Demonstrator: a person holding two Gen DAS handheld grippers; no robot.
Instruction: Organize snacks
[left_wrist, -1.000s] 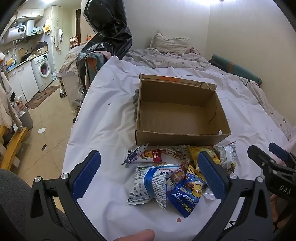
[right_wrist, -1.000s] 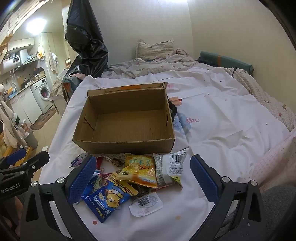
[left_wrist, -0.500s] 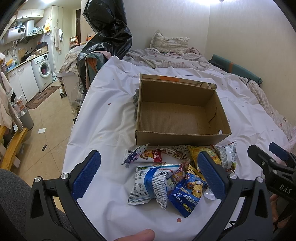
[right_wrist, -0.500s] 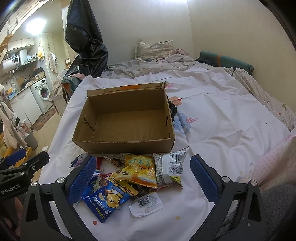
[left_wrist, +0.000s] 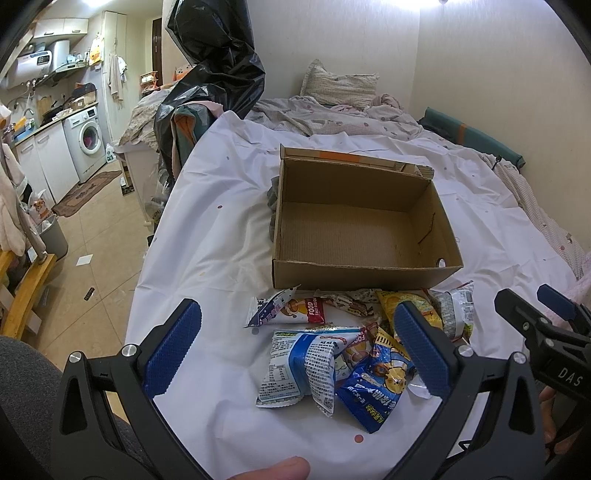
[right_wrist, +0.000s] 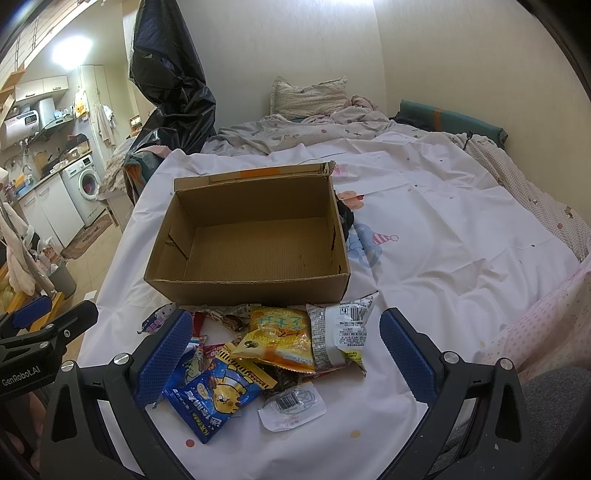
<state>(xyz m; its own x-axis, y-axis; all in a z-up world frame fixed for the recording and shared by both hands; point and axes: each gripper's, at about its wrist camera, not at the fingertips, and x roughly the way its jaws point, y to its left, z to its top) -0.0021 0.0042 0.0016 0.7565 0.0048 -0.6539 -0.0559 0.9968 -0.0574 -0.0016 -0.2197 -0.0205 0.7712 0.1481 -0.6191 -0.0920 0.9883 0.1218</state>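
Note:
An empty open cardboard box stands on the white sheet. In front of it lies a pile of snack packets: a blue-white bag, a blue cartoon bag, a yellow bag, a silver bag, a red-labelled packet and a clear wrapper. My left gripper is open above the pile's left side. My right gripper is open above the pile. Both are empty.
The white sheet covers a bed whose left edge drops to a tiled floor. A black plastic bag hangs at the back left. A pillow and rumpled bedding lie behind the box.

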